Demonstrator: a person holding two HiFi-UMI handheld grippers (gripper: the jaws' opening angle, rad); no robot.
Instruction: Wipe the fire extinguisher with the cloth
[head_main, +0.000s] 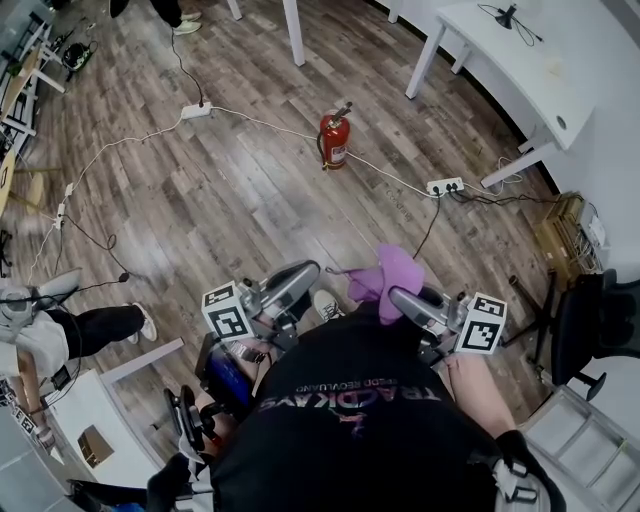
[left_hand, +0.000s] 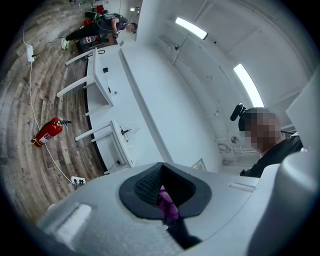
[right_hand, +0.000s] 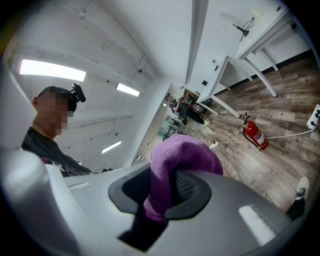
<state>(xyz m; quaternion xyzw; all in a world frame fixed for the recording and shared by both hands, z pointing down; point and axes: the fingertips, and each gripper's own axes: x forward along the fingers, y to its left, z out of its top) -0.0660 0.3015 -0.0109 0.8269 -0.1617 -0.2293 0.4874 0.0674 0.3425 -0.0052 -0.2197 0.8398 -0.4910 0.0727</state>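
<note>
Head view: a red cylindrical fire extinguisher (head_main: 334, 140) with a black hose stands upright on the brown wood-plank floor (head_main: 230, 200), upper centre of the frame, well apart from the person. A white cable (head_main: 250, 120) runs along the floor right past its base.

The crumpled purple microfibre cloth (head_main: 393, 272) is low centre, held between both tools. The right hand-held gripper (head_main: 398, 296) is pinching a thick bunch of it; in the right gripper view the fabric bulges up over the pads (right_hand: 182, 155). The left hand-held gripper (head_main: 308, 272) is pressed together on just a thin edge of the same cloth, a small purple sliver between the jaws (left_hand: 167, 204) in the left gripper view.

No wiping yet, judging by the gap; an approach comes first.

Risks:
- The left pinch looks thin, so a tug between the hands could pull that edge free.
- The extinguisher stands free, so a hard wipe with nothing steadying it could tip it.
- The cable at the base could snag a foot or get dragged.
</note>
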